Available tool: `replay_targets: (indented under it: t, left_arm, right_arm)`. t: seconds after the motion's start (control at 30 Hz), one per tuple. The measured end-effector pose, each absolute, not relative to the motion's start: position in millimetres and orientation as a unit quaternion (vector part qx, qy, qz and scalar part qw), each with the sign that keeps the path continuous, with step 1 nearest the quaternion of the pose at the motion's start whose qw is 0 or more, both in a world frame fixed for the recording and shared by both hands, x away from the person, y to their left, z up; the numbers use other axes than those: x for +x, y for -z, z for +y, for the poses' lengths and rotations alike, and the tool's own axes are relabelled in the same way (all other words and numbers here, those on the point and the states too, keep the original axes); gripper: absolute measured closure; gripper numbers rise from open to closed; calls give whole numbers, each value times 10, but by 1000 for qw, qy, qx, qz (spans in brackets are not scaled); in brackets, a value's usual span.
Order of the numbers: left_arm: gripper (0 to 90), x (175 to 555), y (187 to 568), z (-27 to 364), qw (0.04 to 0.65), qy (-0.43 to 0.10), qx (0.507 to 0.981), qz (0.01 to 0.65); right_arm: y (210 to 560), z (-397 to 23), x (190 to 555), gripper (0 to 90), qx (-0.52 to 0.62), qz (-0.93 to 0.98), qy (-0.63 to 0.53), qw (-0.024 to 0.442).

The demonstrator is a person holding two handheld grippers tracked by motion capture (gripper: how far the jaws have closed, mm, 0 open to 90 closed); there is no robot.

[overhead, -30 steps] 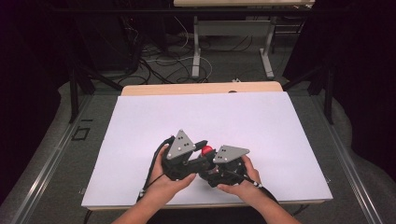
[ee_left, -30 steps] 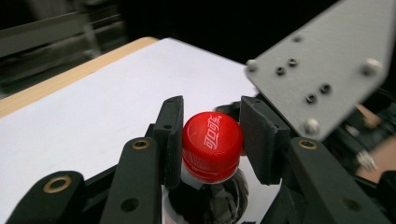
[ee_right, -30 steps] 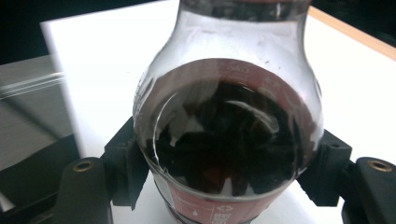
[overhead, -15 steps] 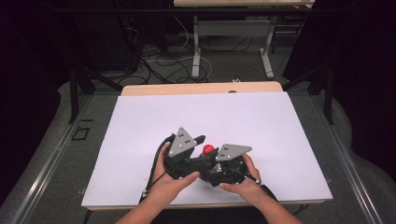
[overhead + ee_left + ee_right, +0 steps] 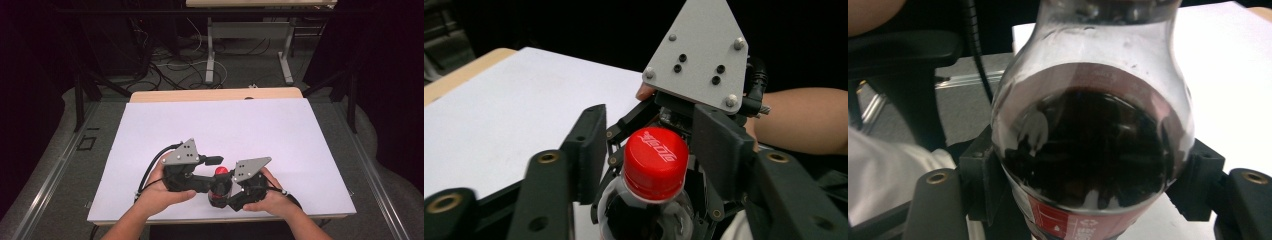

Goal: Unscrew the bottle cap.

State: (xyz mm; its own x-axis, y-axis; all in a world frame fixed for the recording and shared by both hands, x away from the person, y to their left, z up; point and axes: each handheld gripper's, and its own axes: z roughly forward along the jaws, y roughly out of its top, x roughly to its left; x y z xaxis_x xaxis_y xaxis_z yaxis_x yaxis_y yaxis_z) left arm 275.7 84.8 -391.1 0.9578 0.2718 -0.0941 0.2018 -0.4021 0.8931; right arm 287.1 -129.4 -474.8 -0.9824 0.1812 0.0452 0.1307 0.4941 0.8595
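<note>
Both forearms enter the high view from the bottom edge and angle inward, so the two hands meet over the near edge of the white sheet (image 5: pixel 225 125) covering the table, at about six o'clock on that sheet. The left hand (image 5: pixel 160 192) wraps the body of the left gripper (image 5: pixel 212 175) from below and outside, with its grey plate tilted up at roughly eleven o'clock from the bottle. The right hand (image 5: pixel 270 197) cups the right gripper (image 5: pixel 220 192) likewise, its plate leaning toward one o'clock. Between them stands the cola bottle (image 5: pixel 220 186), tilted slightly toward the person's left. In the right gripper view the right gripper's jaws clamp the bottle's (image 5: pixel 1093 150) lower body just above the red label, one black pad pressed on each side of the dark liquid. In the left gripper view the left gripper's (image 5: pixel 649 150) jaws flank the red cap (image 5: pixel 655 162) at nine and three o'clock; they have just been closing in on it, yet a narrow gap shows on each side, so the pads are not pressing it.
</note>
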Motion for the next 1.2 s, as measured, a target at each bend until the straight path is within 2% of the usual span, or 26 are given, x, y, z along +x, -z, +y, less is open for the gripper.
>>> replay_targets:
  t: [0.1,0.3,0.5,0.6,0.77,0.9,0.97,1.07,1.2]
  left_arm:
    - [607,2757,3922,847,525,-21,840,137]
    - [616,2757,3913,819,517,-42,840,160]
    - [617,2712,3950,698,519,-103,812,248]
    - [617,2693,3985,600,504,-139,803,286]
    - [617,2723,4039,518,500,-155,790,320]
    - [611,2736,4024,538,506,-144,792,309]
    - [528,2744,4003,569,516,-140,791,297]
    - [448,2751,3941,673,534,-125,786,283]
    - [424,2779,3857,847,551,-84,798,231]
  right_arm:
    - [4761,-1274,2866,290,83,862,-499,18]
    - [4763,-1278,2875,291,98,864,-493,22]
    - [4753,-1265,2901,291,162,857,-484,68]
    - [4777,-1239,2897,291,202,854,-467,106]
    - [4828,-1212,2907,291,248,847,-449,142]
    - [4833,-1237,2928,291,243,844,-460,130]
    - [4823,-1255,2935,291,232,846,-465,122]
    - [4798,-1283,2933,291,210,849,-471,114]
    - [4764,-1338,2943,291,178,851,-487,83]
